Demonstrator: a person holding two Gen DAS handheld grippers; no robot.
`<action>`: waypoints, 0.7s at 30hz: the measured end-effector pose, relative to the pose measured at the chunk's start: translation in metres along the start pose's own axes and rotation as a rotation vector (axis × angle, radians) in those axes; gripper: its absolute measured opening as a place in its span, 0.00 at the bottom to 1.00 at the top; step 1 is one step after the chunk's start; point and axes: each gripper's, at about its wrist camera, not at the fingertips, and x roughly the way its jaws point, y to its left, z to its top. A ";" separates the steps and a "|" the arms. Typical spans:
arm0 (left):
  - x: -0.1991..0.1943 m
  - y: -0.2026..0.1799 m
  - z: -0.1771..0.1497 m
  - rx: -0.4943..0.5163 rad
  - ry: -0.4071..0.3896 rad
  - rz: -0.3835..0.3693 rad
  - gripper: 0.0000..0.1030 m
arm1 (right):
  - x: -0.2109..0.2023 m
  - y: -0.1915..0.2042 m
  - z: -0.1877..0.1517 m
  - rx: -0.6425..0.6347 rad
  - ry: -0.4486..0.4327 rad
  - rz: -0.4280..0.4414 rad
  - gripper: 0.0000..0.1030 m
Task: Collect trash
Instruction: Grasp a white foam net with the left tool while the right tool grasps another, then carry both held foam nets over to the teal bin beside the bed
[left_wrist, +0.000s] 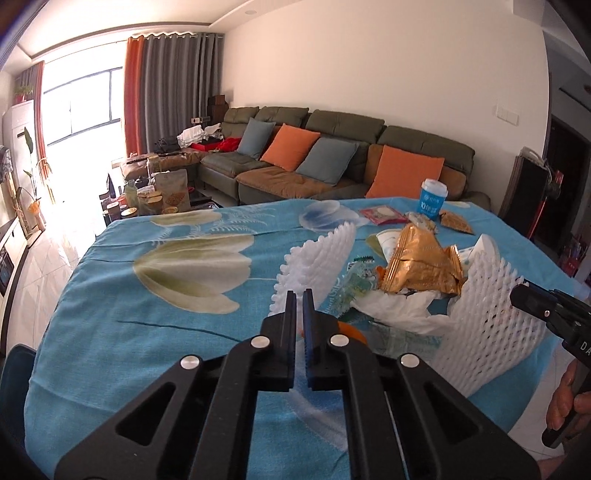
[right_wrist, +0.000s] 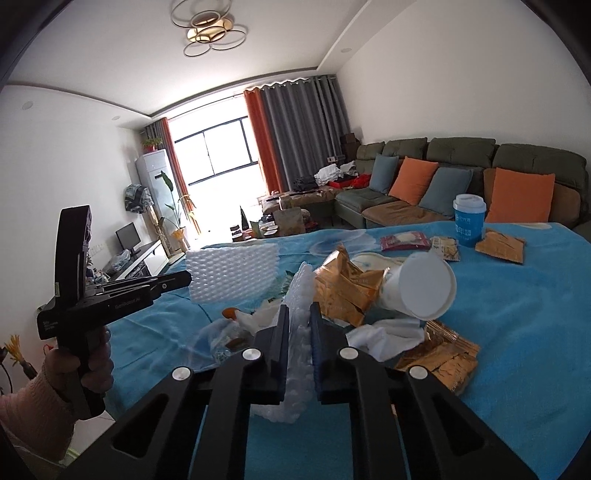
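Right gripper (right_wrist: 298, 312) points slightly downward, jaws clamped on a white foam net (right_wrist: 300, 291) at the trash pile on the blue-clothed desk (right_wrist: 517, 314). Left gripper (left_wrist: 299, 299), angled down, is closed beside a 2nd foam net (left_wrist: 314, 254); grip cannot be confirmed.

a heap of wrappers (right_wrist: 351, 295) and foam nets (right_wrist: 232, 275) lies on the table (right_wrist: 517, 332); a cup (right_wrist: 469, 219) stands behind it, a sofa (right_wrist: 461, 173) beyond.
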 end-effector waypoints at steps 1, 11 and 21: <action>-0.004 0.003 0.001 -0.007 -0.007 -0.004 0.04 | -0.002 0.001 0.004 -0.004 -0.009 0.013 0.09; -0.066 0.042 -0.002 -0.080 -0.066 0.032 0.03 | -0.006 0.037 0.036 -0.072 -0.065 0.151 0.09; -0.145 0.105 -0.020 -0.174 -0.129 0.195 0.01 | 0.056 0.099 0.054 -0.124 0.005 0.361 0.09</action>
